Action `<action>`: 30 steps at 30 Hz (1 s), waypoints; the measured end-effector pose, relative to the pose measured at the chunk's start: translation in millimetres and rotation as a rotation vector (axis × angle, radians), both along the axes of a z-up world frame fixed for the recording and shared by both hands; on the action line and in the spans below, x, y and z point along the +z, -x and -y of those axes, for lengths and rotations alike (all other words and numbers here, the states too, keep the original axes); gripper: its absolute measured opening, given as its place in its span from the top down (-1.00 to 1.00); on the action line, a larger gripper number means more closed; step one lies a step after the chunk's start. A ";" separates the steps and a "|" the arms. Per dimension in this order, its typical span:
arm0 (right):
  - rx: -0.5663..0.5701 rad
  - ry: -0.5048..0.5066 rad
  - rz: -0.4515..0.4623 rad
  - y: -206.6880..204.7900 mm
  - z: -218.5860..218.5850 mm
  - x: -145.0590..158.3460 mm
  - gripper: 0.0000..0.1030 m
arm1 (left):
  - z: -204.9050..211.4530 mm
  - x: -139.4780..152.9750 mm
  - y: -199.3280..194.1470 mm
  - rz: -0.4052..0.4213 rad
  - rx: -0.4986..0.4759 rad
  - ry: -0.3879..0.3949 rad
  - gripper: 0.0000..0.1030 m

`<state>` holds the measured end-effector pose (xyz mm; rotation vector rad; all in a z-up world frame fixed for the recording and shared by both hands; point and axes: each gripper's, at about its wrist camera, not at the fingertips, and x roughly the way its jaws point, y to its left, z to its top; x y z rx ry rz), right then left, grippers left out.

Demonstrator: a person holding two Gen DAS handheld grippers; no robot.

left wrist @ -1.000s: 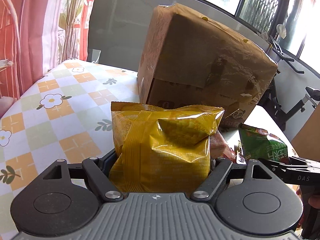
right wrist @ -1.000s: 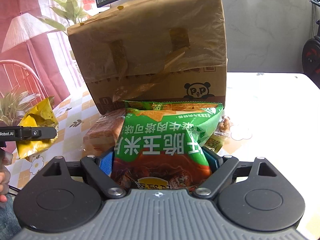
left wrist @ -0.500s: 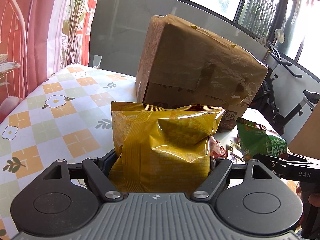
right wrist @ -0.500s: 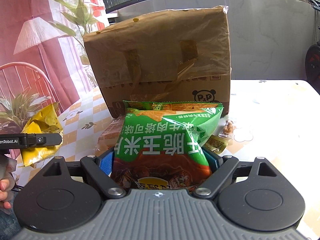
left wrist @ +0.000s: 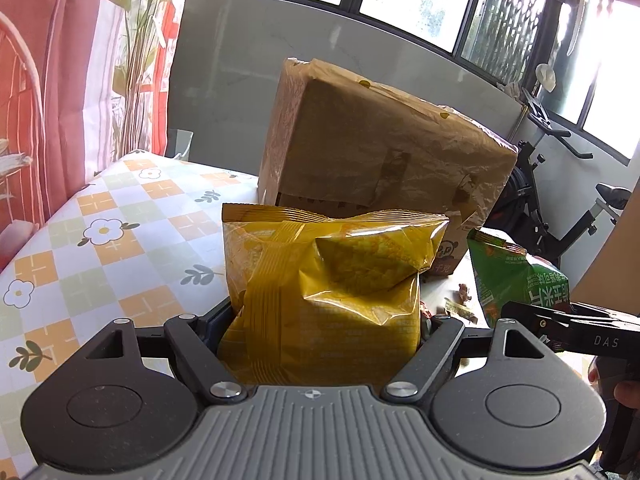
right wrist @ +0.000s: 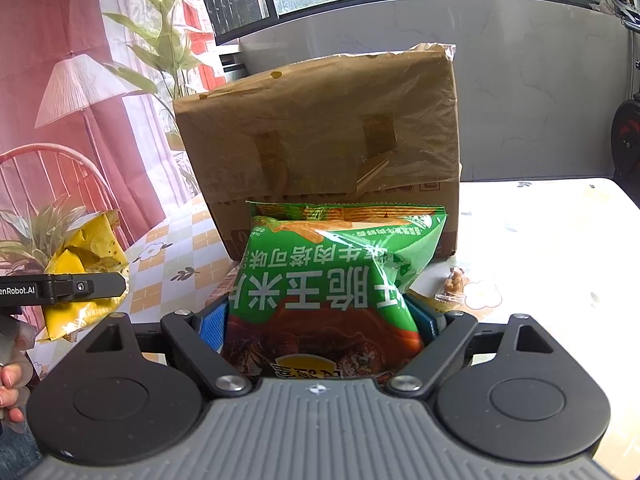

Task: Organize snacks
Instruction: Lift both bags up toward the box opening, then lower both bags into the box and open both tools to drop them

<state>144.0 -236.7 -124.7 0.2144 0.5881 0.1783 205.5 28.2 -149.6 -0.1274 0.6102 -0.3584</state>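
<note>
My left gripper [left wrist: 324,320] is shut on a yellow snack bag [left wrist: 328,280], held upright above the table; the bag also shows at the left of the right wrist view [right wrist: 84,256]. My right gripper [right wrist: 320,320] is shut on a green snack bag [right wrist: 332,272] with Chinese print, which also shows at the right of the left wrist view [left wrist: 516,280]. A large brown cardboard box [left wrist: 384,152] with a panda mark stands on the table behind both bags; in the right wrist view the box [right wrist: 320,128] fills the middle. The fingertips are hidden by the bags.
The table [left wrist: 100,248] has a checked floral cloth. Small wrapped snacks [right wrist: 454,284] lie on it right of the box; more lie near the box in the left wrist view [left wrist: 460,308]. An exercise bike [left wrist: 560,208] stands at the far right, red curtains [left wrist: 40,80] at the left.
Both grippers have risen and drawn back from the box with their bags; the box looks smaller and lower in both views, and more wall and window shows.
</note>
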 end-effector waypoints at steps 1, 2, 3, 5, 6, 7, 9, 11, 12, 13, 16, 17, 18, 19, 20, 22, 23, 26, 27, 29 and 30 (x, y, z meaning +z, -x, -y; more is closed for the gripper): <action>-0.001 0.000 0.011 -0.6 1.1 4.0 -0.69 | 0.6 3.2 -1.2 0.008 -0.004 -0.001 -0.59; -0.002 0.000 0.023 -1.4 2.4 8.1 -0.69 | 1.5 7.6 -3.1 0.022 -0.009 -0.003 -0.59; -0.002 0.002 0.038 -3.1 3.9 13.8 -0.69 | 2.2 12.6 -5.0 0.036 -0.013 -0.003 -0.59; -0.001 0.009 0.068 -6.4 6.0 25.1 -0.69 | 4.8 24.6 -9.9 0.064 -0.025 -0.002 -0.59; 0.000 0.014 0.087 -8.7 7.0 32.2 -0.69 | 6.4 31.0 -12.8 0.080 -0.029 0.000 -0.59; 0.002 0.016 0.103 -11.4 7.9 39.2 -0.69 | 7.2 36.2 -15.0 0.094 -0.034 0.003 -0.59; 0.009 0.016 0.122 -18.2 8.7 51.3 -0.69 | 12.0 49.7 -22.8 0.128 -0.050 0.010 -0.59; 0.015 0.022 0.148 -26.0 8.9 65.6 -0.69 | 18.2 61.9 -31.1 0.154 -0.060 0.009 -0.59; 0.016 0.022 0.161 -31.0 9.0 73.6 -0.69 | 21.4 68.0 -35.0 0.170 -0.063 0.006 -0.59; 0.020 0.021 0.173 -36.8 9.3 82.3 -0.69 | 24.5 74.5 -39.1 0.186 -0.066 0.003 -0.59; 0.029 0.028 0.201 -52.5 12.3 105.0 -0.69 | 35.2 95.4 -52.4 0.230 -0.080 -0.005 -0.59; 0.034 0.031 0.208 -57.8 13.6 111.6 -0.69 | 39.3 102.4 -57.0 0.242 -0.087 -0.003 -0.59; 0.038 0.036 0.215 -64.1 15.3 118.6 -0.69 | 42.6 108.5 -62.9 0.249 -0.093 0.001 -0.59; 0.040 0.041 0.220 -69.2 16.6 123.4 -0.69 | 45.9 114.1 -69.2 0.251 -0.097 0.008 -0.59; 0.043 0.047 0.225 -76.0 18.3 128.7 -0.69 | 50.0 119.1 -76.5 0.252 -0.100 0.014 -0.59; 0.046 0.065 0.237 -94.3 23.3 139.5 -0.69 | 57.2 125.5 -91.3 0.253 -0.098 0.015 -0.59; 0.046 0.073 0.241 -101.0 24.8 142.2 -0.69 | 62.0 128.3 -102.5 0.252 -0.094 0.008 -0.59; 0.041 0.121 0.240 -132.9 28.8 147.3 -0.69 | 73.7 130.3 -128.6 0.244 -0.082 -0.012 -0.59; 0.038 0.133 0.236 -143.5 30.5 146.7 -0.69 | 77.0 130.0 -136.3 0.243 -0.079 -0.013 -0.59; 0.029 0.144 0.230 -161.6 32.8 143.7 -0.69 | 85.2 128.7 -149.4 0.236 -0.083 -0.020 -0.59; 0.028 0.147 0.228 -169.0 33.7 142.0 -0.69 | 89.0 128.0 -155.7 0.236 -0.084 -0.027 -0.59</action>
